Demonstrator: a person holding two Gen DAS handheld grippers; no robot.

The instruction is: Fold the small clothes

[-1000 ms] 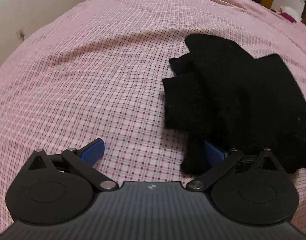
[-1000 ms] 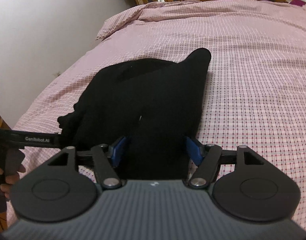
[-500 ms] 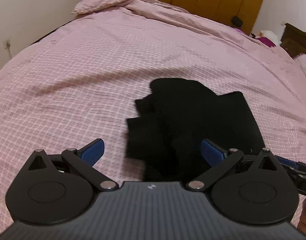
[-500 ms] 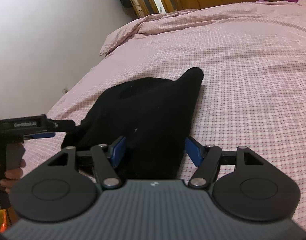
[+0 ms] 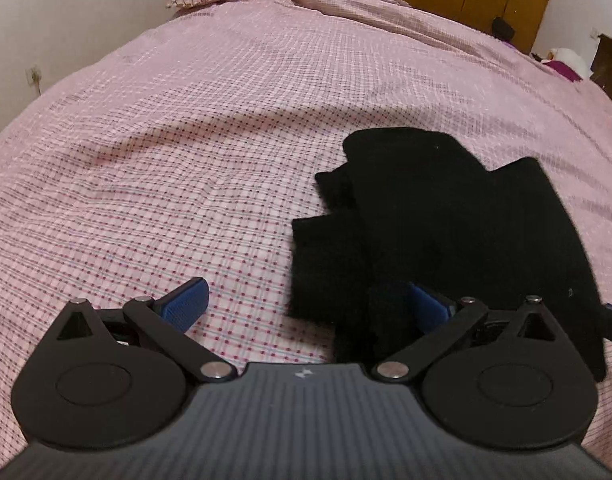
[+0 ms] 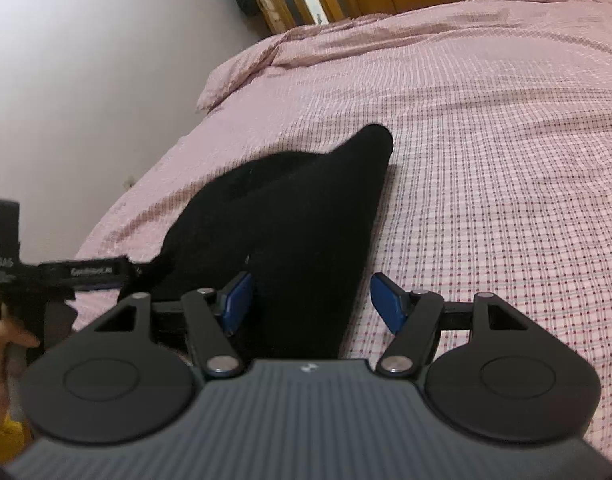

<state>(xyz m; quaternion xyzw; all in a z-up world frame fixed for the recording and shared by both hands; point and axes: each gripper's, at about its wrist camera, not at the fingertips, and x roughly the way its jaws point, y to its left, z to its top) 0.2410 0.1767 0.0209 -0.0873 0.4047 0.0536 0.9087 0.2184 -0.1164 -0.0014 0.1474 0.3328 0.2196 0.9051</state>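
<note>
Lying on the pink checked bedspread (image 5: 153,168) is the black garment (image 5: 446,216), bunched in uneven layers at right of centre in the left wrist view and running from lower centre toward mid-frame in the right wrist view (image 6: 289,232).

Left gripper (image 5: 306,304): jaws spread wide, nothing pinched. One blue pad (image 5: 183,306) sits over bare bedspread; the other is at the garment's near edge, and whether it touches the cloth cannot be judged from this angle.

Right gripper (image 6: 312,306): jaws apart, astride the garment's near end. No pad appears to press the fabric, though the dark cloth hides the contact line at the left pad.

Assessment: the fold looks partly done at best; several stepped edges (visible at centre of the left view) remain misaligned.

Recommendation for the step in hand: take a single layer edge, not the whole stack, in each gripper; close fully before lifting; keep both grips level so the edge stays taut; lay it over squarely onto the far edge, then release only once the cloth rests flat.
</note>
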